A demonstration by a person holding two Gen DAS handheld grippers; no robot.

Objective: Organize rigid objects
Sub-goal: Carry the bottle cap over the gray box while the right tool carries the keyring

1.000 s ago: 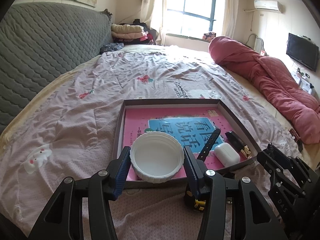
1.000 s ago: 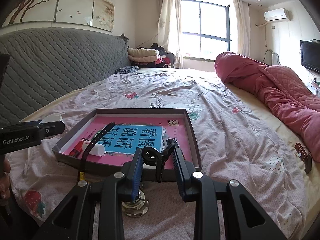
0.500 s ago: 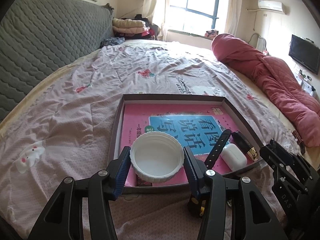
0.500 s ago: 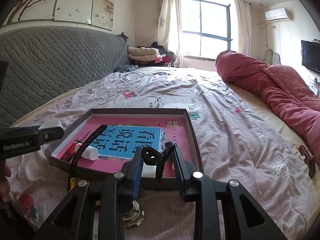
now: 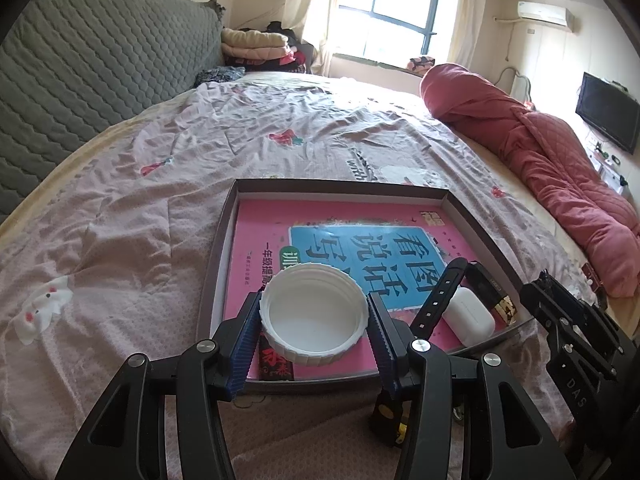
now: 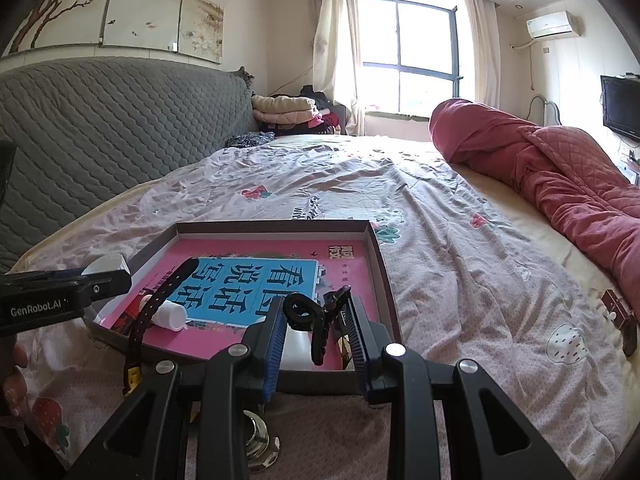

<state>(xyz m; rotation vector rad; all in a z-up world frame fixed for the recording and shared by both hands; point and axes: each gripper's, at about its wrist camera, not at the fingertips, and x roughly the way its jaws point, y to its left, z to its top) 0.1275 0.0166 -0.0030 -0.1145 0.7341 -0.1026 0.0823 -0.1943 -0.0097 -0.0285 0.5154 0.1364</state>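
Left fingers (image 5: pixel 256 320) pinched the white lid (image 5: pixel 314 316) over the tray (image 5: pixel 472 216), right ones gripped a black clip (image 6: pixel 308 316). Placing step, I'd guess. Next up: lower and release.

**Setting: a lived-in home bedroom**

I am working over a wide bed (image 6: pixel 460 264) spread with a pink printed sheet, backed by a grey quilted headboard (image 6: pixel 120 128). A rolled red quilt (image 6: pixel 540 160) lies along one side. I note folded blankets (image 6: pixel 284 106) by the curtained window (image 6: pixel 408 56), a wall air conditioner (image 6: pixel 552 24), a mounted television (image 6: pixel 620 106) (partly cut off) and blossom wall panels (image 6: pixel 120 4).
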